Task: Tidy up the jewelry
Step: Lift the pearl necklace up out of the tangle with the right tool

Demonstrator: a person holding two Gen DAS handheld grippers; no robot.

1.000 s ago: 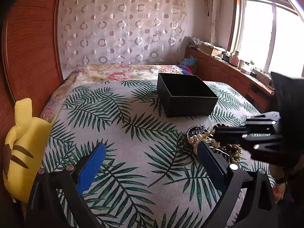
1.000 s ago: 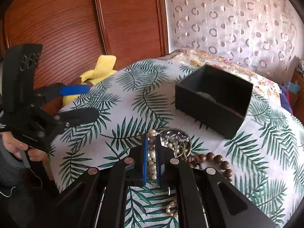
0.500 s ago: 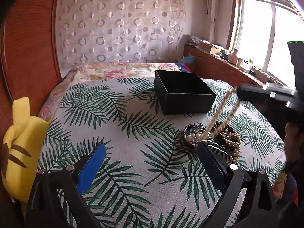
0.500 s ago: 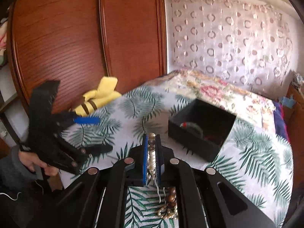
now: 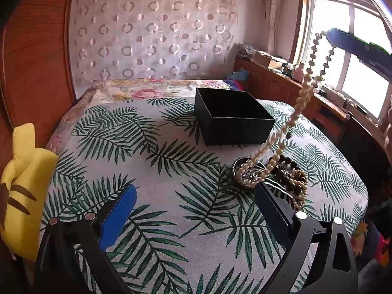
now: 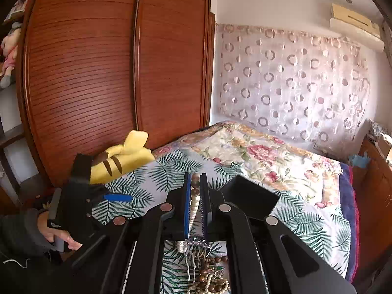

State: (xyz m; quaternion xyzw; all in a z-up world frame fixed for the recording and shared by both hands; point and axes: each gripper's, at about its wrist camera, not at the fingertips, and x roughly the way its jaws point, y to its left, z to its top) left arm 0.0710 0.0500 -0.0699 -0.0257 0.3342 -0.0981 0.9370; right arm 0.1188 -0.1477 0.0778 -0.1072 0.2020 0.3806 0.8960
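Observation:
My right gripper (image 6: 195, 183) is shut on a cream pearl necklace (image 5: 297, 109) and holds it high; the strand hangs down to a small dark dish (image 5: 241, 174) on the palm-leaf bedspread. The necklace shows between the blue pads in the right wrist view (image 6: 194, 203). The right gripper appears at the upper right of the left wrist view (image 5: 328, 35). A black open box (image 5: 232, 120) stands behind the dish. Brown wooden beads (image 5: 285, 174) and more jewelry lie beside the dish. My left gripper (image 5: 193, 210) is open and empty, low above the bedspread.
A yellow plush toy (image 5: 24, 183) lies at the bed's left edge by the wooden wardrobe (image 6: 98, 73). A silver hair comb (image 6: 196, 254) lies in the jewelry pile. A wooden sideboard (image 5: 281, 85) runs under the window on the right.
My right gripper has risen steadily with the pearl necklace, pulling the strand up out of the pile until it hangs long above the dish. The left gripper has stayed open, almost still.

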